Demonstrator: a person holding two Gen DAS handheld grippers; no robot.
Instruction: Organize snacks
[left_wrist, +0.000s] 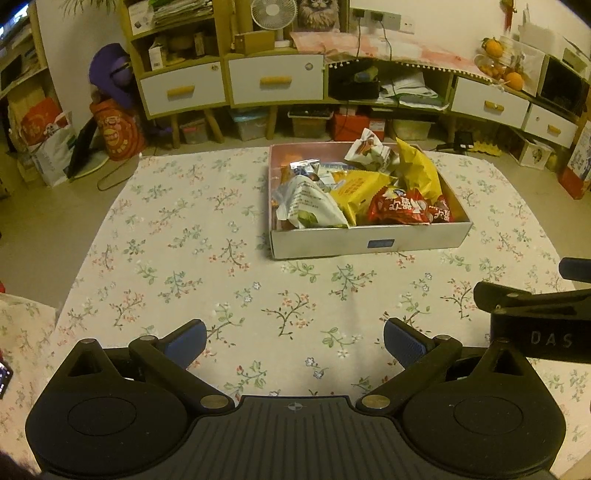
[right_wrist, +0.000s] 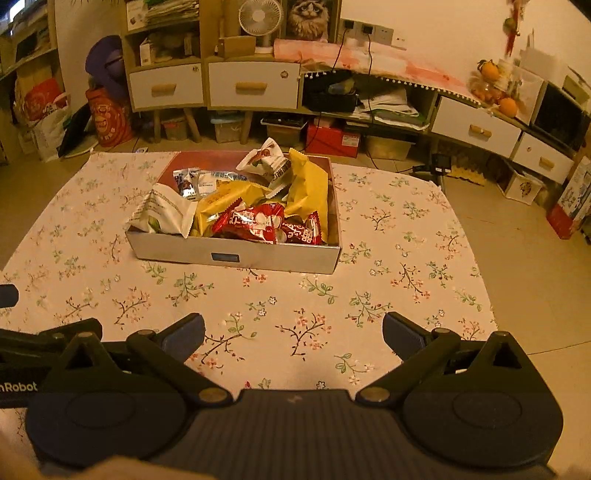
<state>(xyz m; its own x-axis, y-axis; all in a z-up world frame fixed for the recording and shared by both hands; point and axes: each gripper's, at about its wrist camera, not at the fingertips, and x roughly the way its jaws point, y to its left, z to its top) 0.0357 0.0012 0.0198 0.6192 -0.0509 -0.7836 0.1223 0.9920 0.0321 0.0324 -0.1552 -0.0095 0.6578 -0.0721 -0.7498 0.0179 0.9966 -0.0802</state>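
The counter (left_wrist: 184, 258) has a flowery cloth on it. A gray box (left_wrist: 369, 242) sits in the middle of the counter, far ahead of me, with a small blue label on its front. The box is full of snacks: a yellow bag (left_wrist: 417, 170), a white bag (left_wrist: 310, 203), and a red bag (left_wrist: 402, 210) with white writing I cannot read. My left gripper (left_wrist: 294, 343) is spread wide and empty. My right gripper (right_wrist: 293, 334) is spread wide and empty too. Its side reads "DAS".
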